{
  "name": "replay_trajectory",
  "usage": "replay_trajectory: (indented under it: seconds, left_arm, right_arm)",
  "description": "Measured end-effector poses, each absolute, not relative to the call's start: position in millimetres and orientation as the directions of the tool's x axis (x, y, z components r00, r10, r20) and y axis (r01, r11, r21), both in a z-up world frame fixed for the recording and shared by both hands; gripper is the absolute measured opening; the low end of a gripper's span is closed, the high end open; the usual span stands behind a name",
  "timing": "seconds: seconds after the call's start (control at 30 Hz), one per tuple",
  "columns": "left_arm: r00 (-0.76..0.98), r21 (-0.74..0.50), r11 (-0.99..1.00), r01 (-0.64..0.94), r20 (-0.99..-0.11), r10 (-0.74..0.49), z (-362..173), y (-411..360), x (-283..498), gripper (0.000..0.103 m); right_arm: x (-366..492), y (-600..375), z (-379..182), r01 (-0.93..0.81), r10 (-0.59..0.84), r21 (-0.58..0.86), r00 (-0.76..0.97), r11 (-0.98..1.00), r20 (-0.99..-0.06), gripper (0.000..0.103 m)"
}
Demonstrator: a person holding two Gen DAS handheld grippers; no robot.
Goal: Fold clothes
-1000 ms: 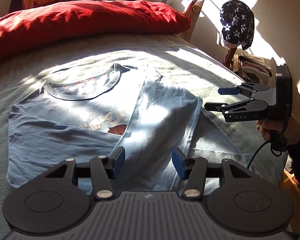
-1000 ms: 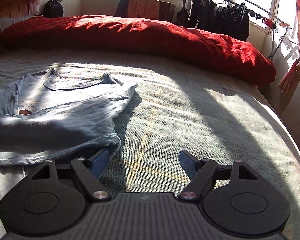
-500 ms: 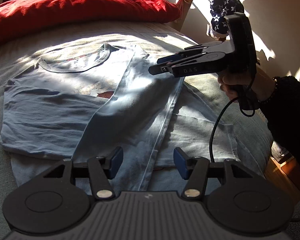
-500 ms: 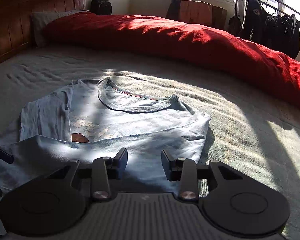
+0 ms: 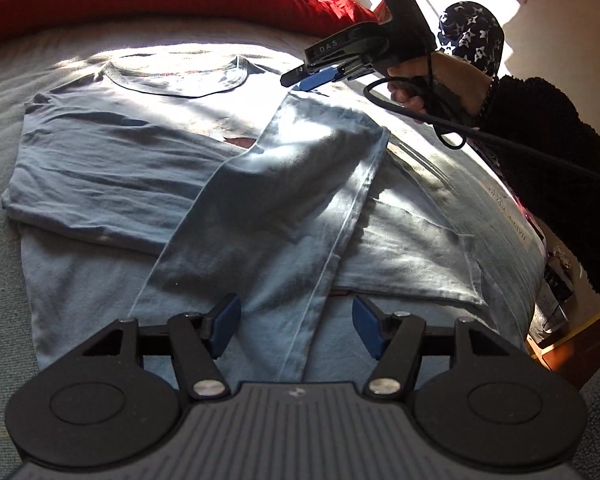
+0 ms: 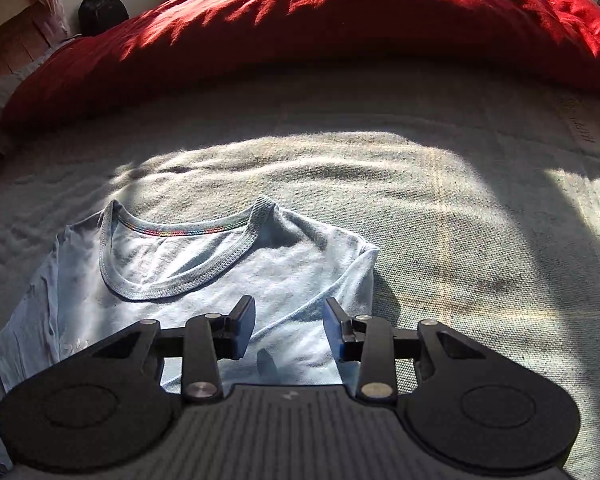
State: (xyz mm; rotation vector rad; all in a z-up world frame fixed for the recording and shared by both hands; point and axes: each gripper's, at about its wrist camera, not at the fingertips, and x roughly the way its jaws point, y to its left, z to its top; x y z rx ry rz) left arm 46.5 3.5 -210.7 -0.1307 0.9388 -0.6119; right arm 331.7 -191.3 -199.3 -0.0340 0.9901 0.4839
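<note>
A light blue T-shirt [image 5: 112,168] lies flat on the bed, collar at the far end, with one side and sleeve folded over its middle as a long strip [image 5: 284,200]. My left gripper [image 5: 296,326] is open and empty above the shirt's near hem. My right gripper [image 6: 288,330] is open and empty, hovering over the shirt's shoulder [image 6: 300,280] just right of the collar [image 6: 180,256]. It also shows in the left wrist view [image 5: 308,76], held by a hand at the far right of the shirt.
A grey-green blanket [image 6: 440,220] covers the bed. A red duvet [image 6: 320,24] lies bunched along the far side. A star-patterned navy cloth [image 5: 472,36] hangs beyond the bed's right edge, with the wooden floor [image 5: 568,344] below.
My right gripper swung left from the bed's bare right part to above the shirt's shoulder and narrowed its opening. My left gripper rose and drew back slightly.
</note>
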Motion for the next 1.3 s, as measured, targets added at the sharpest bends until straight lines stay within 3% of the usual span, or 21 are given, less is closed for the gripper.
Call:
replay_trajectory:
  seconds: [0.1,0.43,0.57,0.73,1.0,1.13,1.3]
  left_arm:
    - [0.439,-0.36,0.822,0.441,-0.713,-0.547,-209,4,44,0.063]
    - [0.432,-0.355,0.813,0.462,-0.71,-0.556,-206,3,36,0.065]
    - [0.399,-0.364,0.804,0.471,-0.724,-0.562,-211,0,32,0.067]
    - [0.382,-0.37,0.806,0.463,-0.737,-0.558,-204,0,24,0.067]
    - [0.508,-0.232,0.85,0.472,-0.717,-0.477,-164,8,52,0.067]
    - [0.54,-0.199,0.876,0.439,-0.721,-0.434,-162,0,101,0.063]
    - [0.519,-0.153,0.871,0.466,-0.751,-0.409,-170,-34,160,0.036]
  right_arm:
    - [338,-183,-210,-0.409,0.307,0.092,0.498,0.908,-0.811,0.039]
    - [297,-187,-178,-0.513,0.395,0.122,0.467,0.85,-0.791,0.044]
    - [280,-167,-204,-0.557,0.329,0.043,0.424,0.829,-0.844,0.044]
    - [302,-159,-212,-0.519,0.359,0.072,0.479,0.852,-0.801,0.048]
    - [226,-181,-173,-0.623,0.477,0.109,0.462,0.774,-0.747,0.048]
    - [183,-190,-179,-0.687,0.505,0.083,0.44,0.722,-0.743,0.049]
    - [163,-193,-207,-0.697,0.456,0.016,0.451,0.717,-0.767,0.052]
